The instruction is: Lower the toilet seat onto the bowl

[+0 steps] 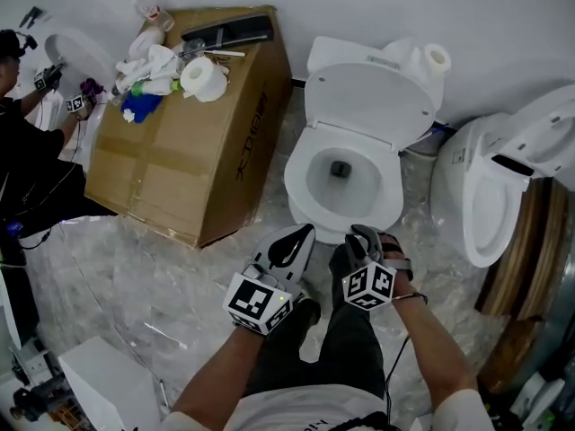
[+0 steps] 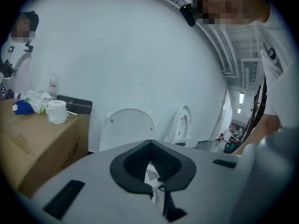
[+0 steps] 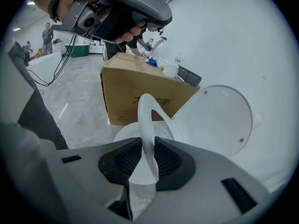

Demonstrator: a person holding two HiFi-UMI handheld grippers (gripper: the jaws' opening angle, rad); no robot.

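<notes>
A white toilet stands against the wall with its lid [image 1: 368, 97] raised. The toilet seat [image 1: 395, 182] is low over the bowl [image 1: 341, 218]. My right gripper [image 1: 364, 233] is at the bowl's front rim. In the right gripper view the seat [image 3: 145, 111] runs edge-on between the jaws of the right gripper [image 3: 148, 138], both pads against it, with the lid [image 3: 215, 120] upright behind and the bowl [image 3: 122, 133] below. My left gripper [image 1: 305, 232] hangs beside it on the left with its tips together and nothing in it. The left gripper [image 2: 150, 143] faces the lid [image 2: 127, 129].
A cardboard box [image 1: 189, 160] left of the toilet carries toilet rolls, bottles and rags. A second toilet [image 1: 485, 196] lies on the right beside wooden boards [image 1: 530, 241]. Another person [image 1: 22, 151] works at the far left. Plastic sheeting [image 1: 135, 277] covers the floor.
</notes>
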